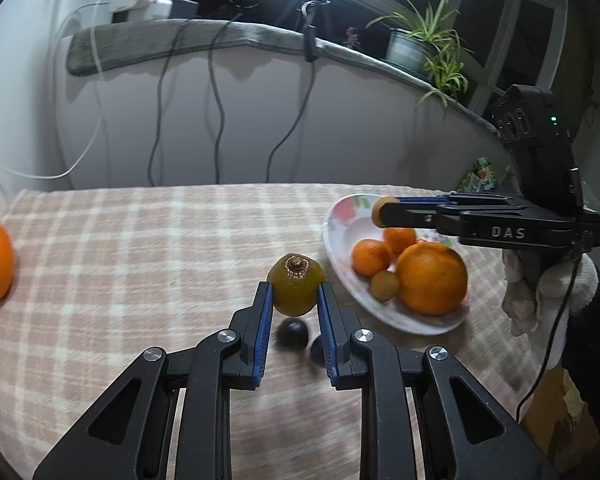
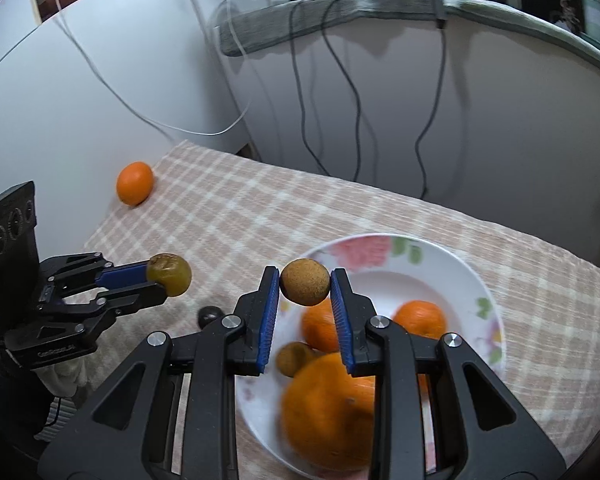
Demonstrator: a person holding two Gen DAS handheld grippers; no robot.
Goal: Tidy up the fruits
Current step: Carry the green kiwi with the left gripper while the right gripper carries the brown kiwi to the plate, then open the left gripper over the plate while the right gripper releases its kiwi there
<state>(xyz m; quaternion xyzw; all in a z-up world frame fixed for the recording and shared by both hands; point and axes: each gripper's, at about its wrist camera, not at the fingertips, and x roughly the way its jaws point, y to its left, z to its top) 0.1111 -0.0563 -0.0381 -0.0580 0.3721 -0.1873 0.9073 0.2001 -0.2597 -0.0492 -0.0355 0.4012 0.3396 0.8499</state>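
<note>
- The left gripper (image 1: 294, 292) is closed on a kiwi (image 1: 296, 290), its blue pads pressing the fruit's two sides; the kiwi's dry stem end faces up toward the camera.
- The kiwi hangs clear of the checked cloth (image 1: 140, 248), just left of the plate (image 1: 342, 216), with two small dark fruits (image 1: 293, 333) lying on the cloth beneath it (what kind they are I cannot tell).
- The right gripper (image 2: 305, 288) is closed on a small round brown fruit (image 2: 305, 287), gripped at the very tips of its pads.
- That brown fruit is held above the plate's near-left part; in the left view it shows at the tip of the right gripper, over the plate's far rim.
- On the plate lie a big orange (image 1: 432, 278), two smaller tangerines (image 1: 371, 257) behind it, and another brown fruit (image 1: 385, 286) touching the big orange on its left.
- One more orange (image 2: 135, 182) sits alone on the cloth at its far left edge, well apart from the plate.
- A white-gloved hand (image 1: 540, 292) holds the right gripper's handle (a black cable runs down past it).
- Behind the table stand a pale wall with hanging cables and a ledge bearing a potted plant (image 1: 424, 40).
</note>
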